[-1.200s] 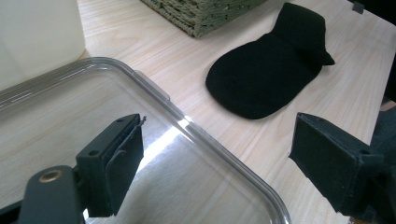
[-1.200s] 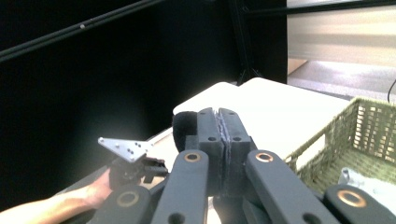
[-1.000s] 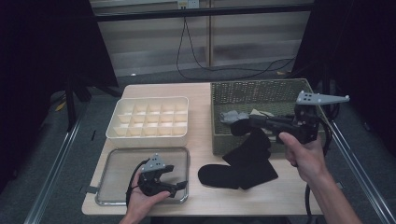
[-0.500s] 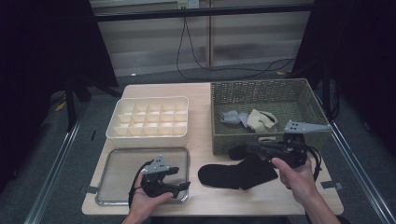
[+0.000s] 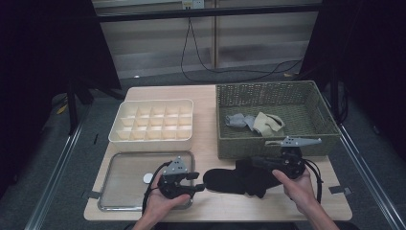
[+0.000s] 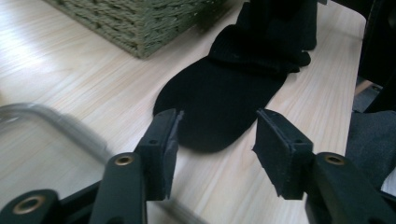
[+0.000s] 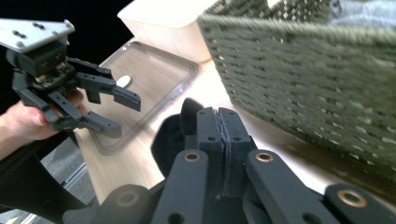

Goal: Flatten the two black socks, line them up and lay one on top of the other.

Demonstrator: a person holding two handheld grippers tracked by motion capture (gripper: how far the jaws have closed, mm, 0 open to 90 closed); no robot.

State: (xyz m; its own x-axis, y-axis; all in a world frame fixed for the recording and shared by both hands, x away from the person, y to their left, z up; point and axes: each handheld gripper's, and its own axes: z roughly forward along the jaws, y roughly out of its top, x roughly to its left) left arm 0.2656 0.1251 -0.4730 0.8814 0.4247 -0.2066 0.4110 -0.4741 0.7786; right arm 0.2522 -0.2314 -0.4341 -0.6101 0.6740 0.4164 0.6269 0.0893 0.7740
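A black sock (image 5: 229,181) lies on the wooden table in front of the basket, toe to the left (image 6: 219,102). My right gripper (image 5: 253,164) sits low at the sock's bunched right end, jaws pressed together (image 7: 218,116) with the black fabric (image 7: 168,135) at them. My left gripper (image 5: 200,181) points right at the toe. Its jaws (image 6: 217,135) have just been closing and stand partly apart, the toe just ahead of the pads and untouched. The right gripper view also shows the left gripper (image 7: 128,116) held in a hand.
A green wicker basket (image 5: 273,143) at the right holds a grey sock (image 5: 234,120) and a beige sock (image 5: 265,123). A cream divided box (image 5: 153,122) stands at back left. A metal tray (image 5: 124,191) with a small white disc (image 5: 148,177) lies at front left.
The right gripper came down from above the basket to the table, laying the black sock out. The left gripper moved right off the tray toward the toe, its jaws narrower.
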